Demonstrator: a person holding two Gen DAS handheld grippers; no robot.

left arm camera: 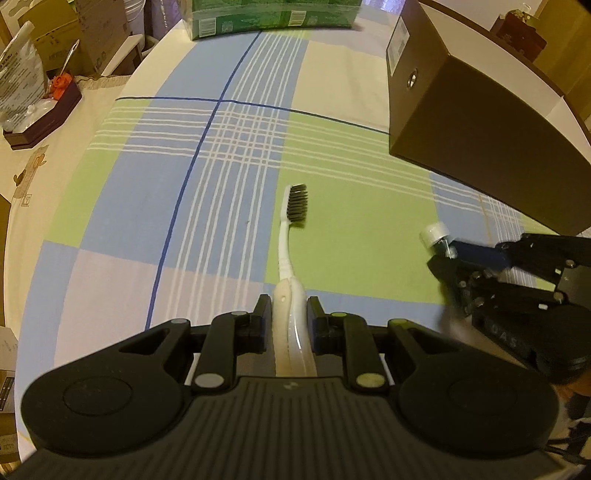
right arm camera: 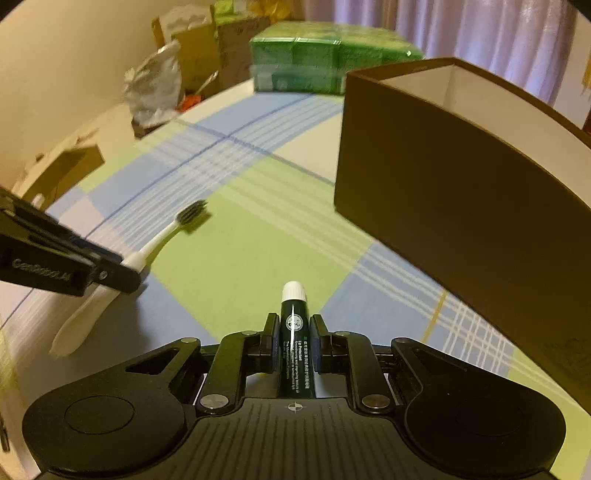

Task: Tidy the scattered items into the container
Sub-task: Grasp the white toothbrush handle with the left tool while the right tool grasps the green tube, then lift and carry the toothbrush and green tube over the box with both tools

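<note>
Left claw [left arm camera: 288, 317] pinches the toothbrush [left arm camera: 290, 236] handle; right claw [right arm camera: 293, 332] pinches the green tube [right arm camera: 294, 343].

The desk [left arm camera: 122, 229] is covered by a cloth [left arm camera: 332, 236]. The left tongs [left arm camera: 288, 314] grip a toothbrush [left arm camera: 286, 258] by its handle, head pointing forward over the cloth. To their right, the right tongs [right arm camera: 293, 332] grip a small tube [right arm camera: 293, 332], cap forward. A box [right arm camera: 461, 206], open at the top, stands on the cloth ahead and to the right of both tongs, near the tube. At the far edge of the desk, behind the cloth, sits a wrapped multipack [left arm camera: 273, 14]. On the far left stands a small tray [left arm camera: 40, 118] with a bag [left arm camera: 22, 70] in it. Cartons [right arm camera: 218, 48] stand beyond the desk.
</note>
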